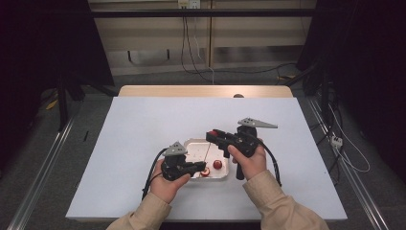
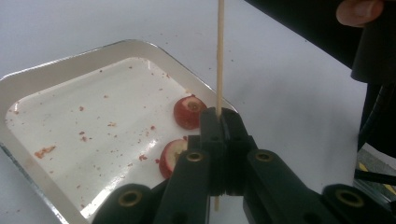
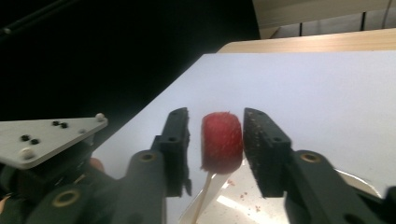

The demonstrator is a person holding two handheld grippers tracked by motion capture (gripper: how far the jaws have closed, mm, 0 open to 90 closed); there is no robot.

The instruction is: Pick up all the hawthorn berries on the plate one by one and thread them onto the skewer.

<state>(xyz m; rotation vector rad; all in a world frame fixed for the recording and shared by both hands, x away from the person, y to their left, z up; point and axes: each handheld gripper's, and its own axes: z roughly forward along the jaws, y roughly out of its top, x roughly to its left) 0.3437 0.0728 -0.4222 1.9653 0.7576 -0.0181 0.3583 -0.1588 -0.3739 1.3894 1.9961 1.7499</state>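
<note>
Two hands share the white table (image 1: 143, 124), with bare room all round the tray (image 1: 191, 143) near its front edge. Our left gripper (image 2: 219, 123) pinches the upright skewer (image 2: 220, 51); our right gripper (image 3: 215, 140) stands slightly spread, the red fruit piece (image 3: 222, 142) on the skewer's tip between its jaws, untouched.

1. The tray (image 2: 28, 84) is silvery at the rim, its white floor speckled with small red crumbs.
2. Two fruit pieces (image 2: 189, 112) at the tray's edge are red-skinned with pale cut faces.
3. The skewer (image 2: 220, 51) above the tray is pale tan.
4. The fruit piece (image 3: 222, 142) atop the skewer is deep red.
5. The table cover (image 1: 143, 124) under the tray is pale bluish-white.
</note>
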